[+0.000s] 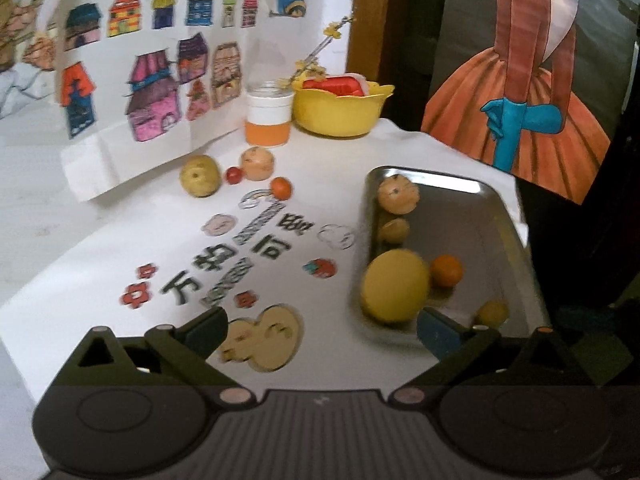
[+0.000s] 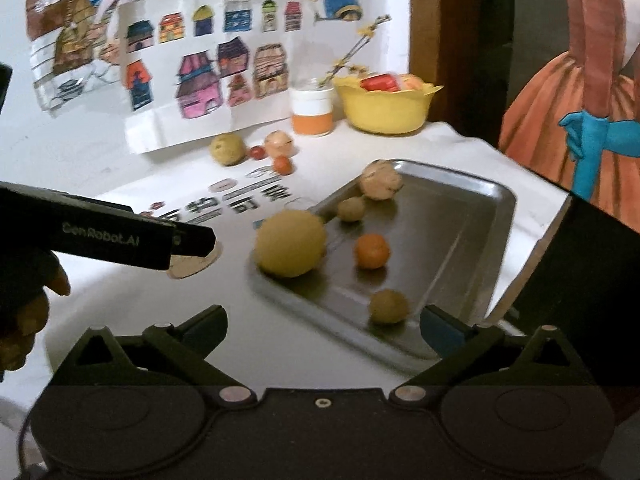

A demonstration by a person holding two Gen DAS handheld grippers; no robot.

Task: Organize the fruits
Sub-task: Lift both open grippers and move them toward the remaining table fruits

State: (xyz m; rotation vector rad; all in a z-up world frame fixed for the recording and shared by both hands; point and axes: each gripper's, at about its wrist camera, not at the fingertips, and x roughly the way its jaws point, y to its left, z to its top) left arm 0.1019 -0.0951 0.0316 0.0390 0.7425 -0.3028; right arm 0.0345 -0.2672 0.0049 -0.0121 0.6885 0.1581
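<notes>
We are working over a white paper-covered table (image 1: pixel 100 248) printed with dark characters and small cartoon stickers. At its far edge a big sheet of coloured house drawings (image 1: pixel 152 80) is leaning against the wall. On the right a rectangular shiny metal tray (image 1: pixel 492 232) is lying flat, and it is holding five fruits.

Both of our tools are hanging empty. The left gripper (image 1: pixel 320 328) is hovering with its fingers spread wide over the near left corner of the tray, gripping nothing. The right gripper (image 2: pixel 324 324) is likewise standing wide open above the tray's near edge, with nothing between its fingers.

Far right, a yellow plastic bowl (image 1: pixel 340 114) is sitting with red packets inside, and just left of it a white and orange jar (image 1: pixel 268 118) is standing upright.

In the tray, a large round yellow fruit (image 1: pixel 394 286) is resting by the near left wall, with a small orange tangerine (image 1: pixel 446 270) just right of it. A tan round fruit (image 1: pixel 398 194) is sitting in the far left corner, a small brownish fruit (image 1: pixel 394 230) is lying near it, and a small yellow-green fruit (image 2: pixel 388 306) is lying nearest us.

Outside the tray, at the far side, a yellow-green pear-like fruit (image 1: pixel 200 176), a peach-coloured round fruit (image 1: pixel 258 164), a small orange fruit (image 1: pixel 281 187) and a tiny red cherry tomato (image 1: pixel 233 175) are waiting in a cluster.
</notes>
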